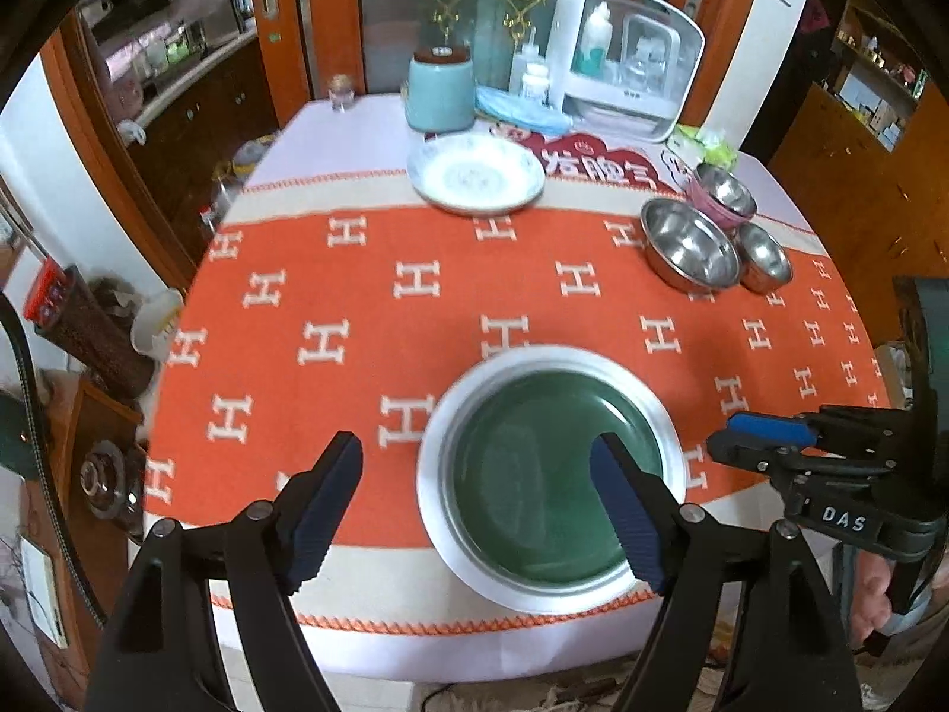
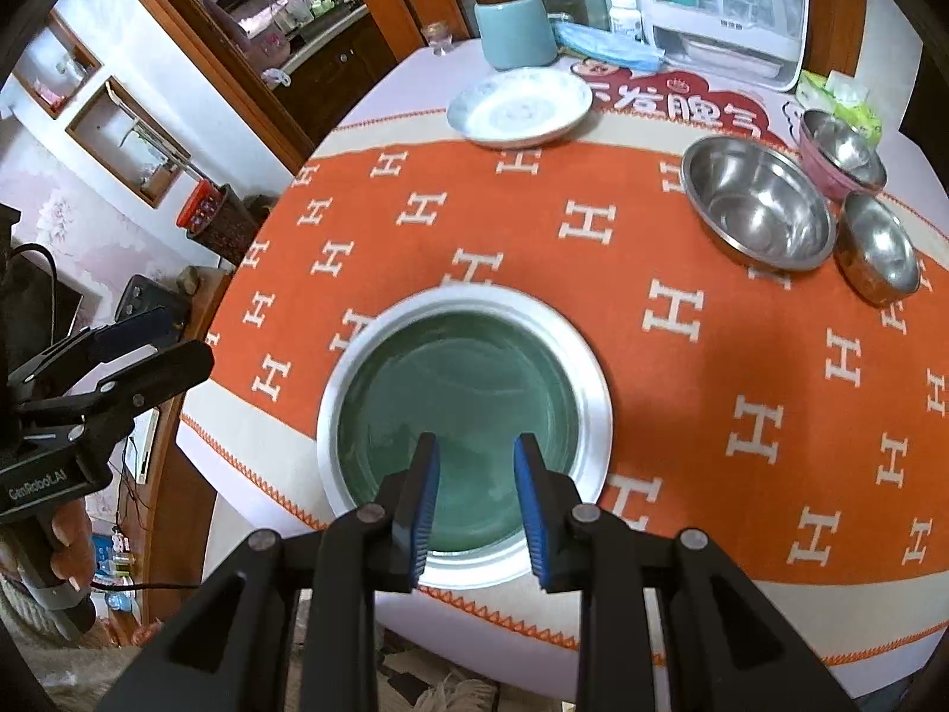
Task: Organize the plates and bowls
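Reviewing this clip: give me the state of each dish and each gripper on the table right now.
green plate: empty, flat on the cloth, nearest edge
white plate: empty, far side
large steel bowl: upright, empty
small steel bowl: upright, empty
pink bowl: upright, steel-lined
left gripper: open, holding nothing
right gripper: open, holding nothing

Shiny steel bowls on woven orange cloth.
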`<state>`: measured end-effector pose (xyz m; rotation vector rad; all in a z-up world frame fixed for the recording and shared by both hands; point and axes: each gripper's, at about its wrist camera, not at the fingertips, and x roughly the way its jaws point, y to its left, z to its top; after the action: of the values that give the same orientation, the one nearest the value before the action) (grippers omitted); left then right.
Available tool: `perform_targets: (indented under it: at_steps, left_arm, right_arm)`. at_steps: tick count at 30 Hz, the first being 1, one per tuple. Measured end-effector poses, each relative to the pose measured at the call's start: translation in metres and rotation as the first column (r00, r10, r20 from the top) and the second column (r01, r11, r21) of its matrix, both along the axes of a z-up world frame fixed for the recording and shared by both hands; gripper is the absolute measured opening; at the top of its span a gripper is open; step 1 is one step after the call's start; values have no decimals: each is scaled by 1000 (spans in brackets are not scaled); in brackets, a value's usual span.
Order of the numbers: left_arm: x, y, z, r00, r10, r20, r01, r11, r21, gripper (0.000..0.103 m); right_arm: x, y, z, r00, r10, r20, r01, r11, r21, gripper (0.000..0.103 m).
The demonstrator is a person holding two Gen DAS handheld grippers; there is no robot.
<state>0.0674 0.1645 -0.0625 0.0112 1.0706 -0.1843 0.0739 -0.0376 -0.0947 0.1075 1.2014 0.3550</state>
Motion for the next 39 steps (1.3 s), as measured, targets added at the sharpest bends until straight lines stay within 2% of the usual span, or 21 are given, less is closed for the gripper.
perform_targets:
  at_steps: [2, 6, 11, 15, 19, 25, 30, 34, 39]
  left_arm:
    - [6, 0, 11, 1000, -4, 25, 4, 1000, 17, 78]
    - [23, 1, 35, 997, -21, 79, 17, 999, 51, 81]
    - [57, 10, 70, 989, -13, 146, 4, 998, 63, 88]
    - [90, 21, 85, 989, 3, 151, -7, 1000, 31, 89]
    - [134, 28, 89, 989, 16, 148, -22, 999, 40, 89]
    - [207, 35, 72, 992, 33, 119, -42, 996, 74, 89]
    - [269, 31, 47, 995, 23, 99, -34, 993, 109, 89]
    - [318, 25, 12, 999, 14, 39, -18, 994, 106, 89]
    - [365, 23, -41, 997, 32, -65, -28, 998, 65, 89]
  right_arm:
    - [4, -2, 7, 1000, -3, 17, 3, 1000, 0, 26]
    - [21, -9, 30, 997, -32, 76, 33, 999, -11, 42]
    - [47, -19, 65, 988, -73, 139, 74, 997, 3, 43]
    - [80, -26, 88, 979, -105, 175, 103, 994, 19, 44]
    - [122, -31, 102, 973, -133, 191, 131, 991, 22, 44]
    - [186, -35, 97, 976, -159, 150, 160, 987, 7, 44]
    - [242, -43, 78, 975, -195, 108, 198, 980, -18, 44]
    - [280, -50, 53, 973, -221, 60, 223, 974, -44, 44]
    - [322, -54, 12, 972, -235, -20, 234, 971, -42, 44]
